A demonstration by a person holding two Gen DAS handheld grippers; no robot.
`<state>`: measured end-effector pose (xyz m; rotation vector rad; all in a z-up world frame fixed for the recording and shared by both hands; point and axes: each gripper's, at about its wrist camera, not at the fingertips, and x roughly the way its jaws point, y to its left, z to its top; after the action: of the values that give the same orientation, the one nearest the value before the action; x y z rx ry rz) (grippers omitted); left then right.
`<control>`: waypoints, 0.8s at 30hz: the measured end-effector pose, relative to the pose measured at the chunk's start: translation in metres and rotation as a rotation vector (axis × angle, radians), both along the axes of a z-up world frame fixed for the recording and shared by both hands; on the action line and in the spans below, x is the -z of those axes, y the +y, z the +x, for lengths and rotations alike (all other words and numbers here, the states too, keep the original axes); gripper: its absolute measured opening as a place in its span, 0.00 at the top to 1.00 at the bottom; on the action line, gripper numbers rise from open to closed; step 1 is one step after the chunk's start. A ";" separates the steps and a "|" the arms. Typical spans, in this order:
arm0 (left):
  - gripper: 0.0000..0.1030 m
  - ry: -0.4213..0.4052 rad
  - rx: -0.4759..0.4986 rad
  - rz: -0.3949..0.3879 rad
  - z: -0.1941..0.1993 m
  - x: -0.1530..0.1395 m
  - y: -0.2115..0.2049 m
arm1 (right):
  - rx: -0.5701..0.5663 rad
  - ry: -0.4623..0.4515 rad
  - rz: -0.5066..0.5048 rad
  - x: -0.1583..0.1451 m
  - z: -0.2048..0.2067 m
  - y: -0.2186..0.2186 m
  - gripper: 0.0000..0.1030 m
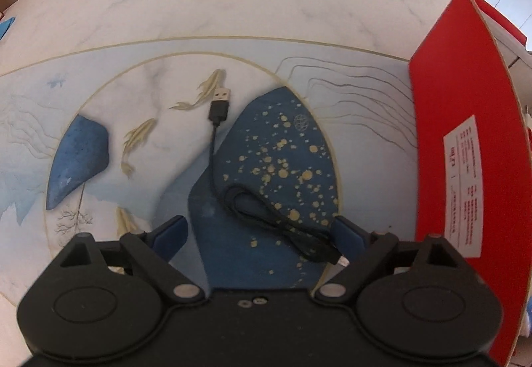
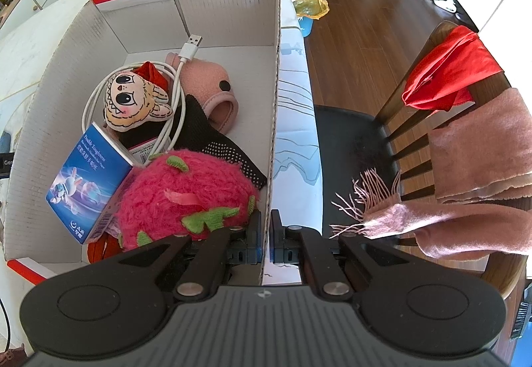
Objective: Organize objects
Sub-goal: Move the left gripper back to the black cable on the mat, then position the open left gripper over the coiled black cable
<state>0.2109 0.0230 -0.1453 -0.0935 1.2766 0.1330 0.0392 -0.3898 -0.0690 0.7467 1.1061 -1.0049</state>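
Black and blue, the left gripper (image 1: 259, 235) hangs over the table (image 1: 232, 1) with its fingers spread wide apart, one on each side of the bunched end of a black USB cable (image 1: 232, 197); the pads do not press on it. That cable lies on the table's dark blue, gold-speckled print, its coil nearest the gripper and its lead running away to the metal plug farther out. Just to the right stands the red outer wall of a cardboard box (image 1: 465, 140) bearing a white label. On the other side, the right gripper (image 2: 266, 234) is clamped together on the box's thin white wall (image 2: 274, 120) at its near right edge. Inside the box, closest in, sits a fuzzy pink dragon-fruit plush (image 2: 186, 197) beside a blue tissue pack (image 2: 89, 184); beyond them lie a black dotted glove (image 2: 212, 137), a white cable (image 2: 166, 94) looped around a big-eyed plush doll (image 2: 133, 100), and a pink plush (image 2: 212, 81). Past the table edge stands a wooden chair (image 2: 415, 120) draped with a pink scarf (image 2: 465, 167) and a red cloth (image 2: 449, 67).
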 end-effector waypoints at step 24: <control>0.89 -0.029 0.126 0.007 -0.026 -0.013 0.042 | 0.001 0.009 0.000 0.004 0.001 0.000 0.97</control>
<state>0.1849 0.0647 -0.1320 -0.0082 1.2490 0.0276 0.0403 -0.3895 -0.0727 0.7429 1.1135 -1.0102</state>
